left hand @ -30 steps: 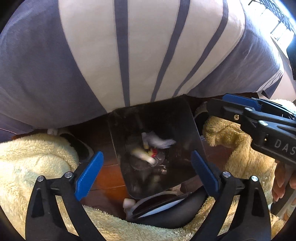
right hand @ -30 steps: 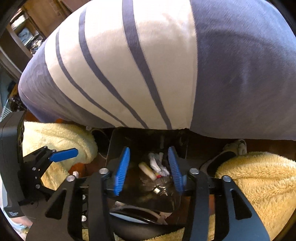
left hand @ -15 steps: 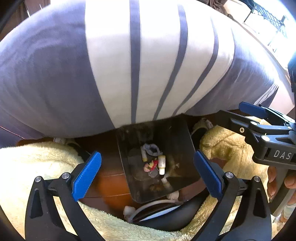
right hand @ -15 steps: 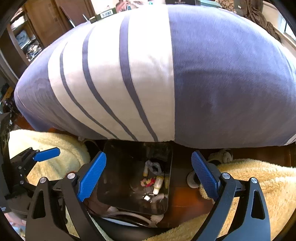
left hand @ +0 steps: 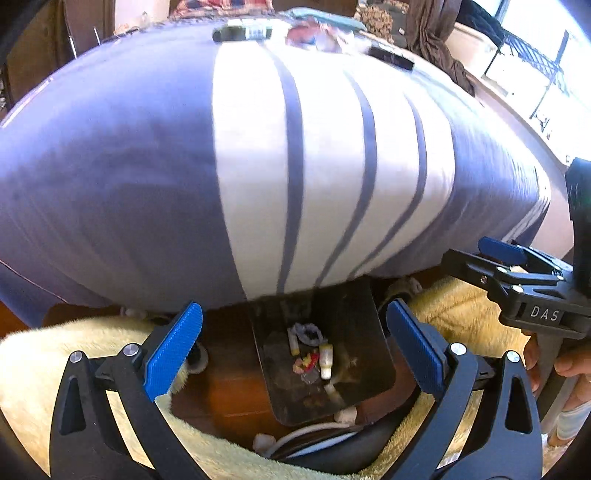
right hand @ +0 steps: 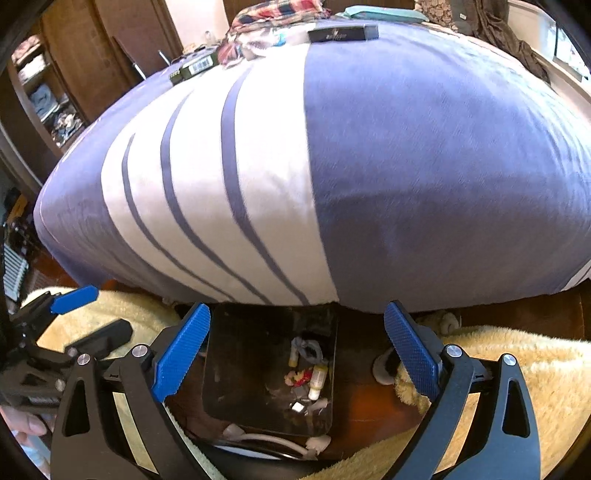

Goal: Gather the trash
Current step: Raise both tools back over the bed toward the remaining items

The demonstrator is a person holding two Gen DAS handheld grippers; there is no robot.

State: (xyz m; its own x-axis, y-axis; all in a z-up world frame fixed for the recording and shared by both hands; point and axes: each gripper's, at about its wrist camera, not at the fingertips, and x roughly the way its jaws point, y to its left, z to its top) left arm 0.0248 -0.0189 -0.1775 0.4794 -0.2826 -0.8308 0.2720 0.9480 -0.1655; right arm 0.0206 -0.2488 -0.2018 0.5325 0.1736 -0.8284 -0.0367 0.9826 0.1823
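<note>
A black bin [left hand: 354, 325] [right hand: 236, 362] stands on the wooden floor at the foot of a striped bed. It holds trash: small white bottles [left hand: 325, 360] [right hand: 317, 380], a red wrapper [left hand: 308, 362] [right hand: 297, 376] and grey scraps. My left gripper [left hand: 295, 347] is open and empty above the bin. My right gripper [right hand: 297, 350] is open and empty above it too. The right gripper also shows at the right of the left wrist view [left hand: 517, 266]. More litter lies far off on the bed: dark boxes [left hand: 242, 33] [right hand: 341, 33] and crumpled wrappers [right hand: 258, 40].
The blue-and-white striped bedcover [left hand: 295, 166] [right hand: 332, 166] bulges over the bin. Yellow fleece-covered legs [left hand: 55, 369] [right hand: 517, 369] flank the bin on both sides. A white cable [left hand: 306, 432] and slippers [right hand: 384, 365] lie on the floor. A wooden shelf [right hand: 44, 92] stands at left.
Both grippers have risen and tilted up from the bin; the bed top has come into view. The right gripper's jaws have opened wide. The trash has settled in the bin.
</note>
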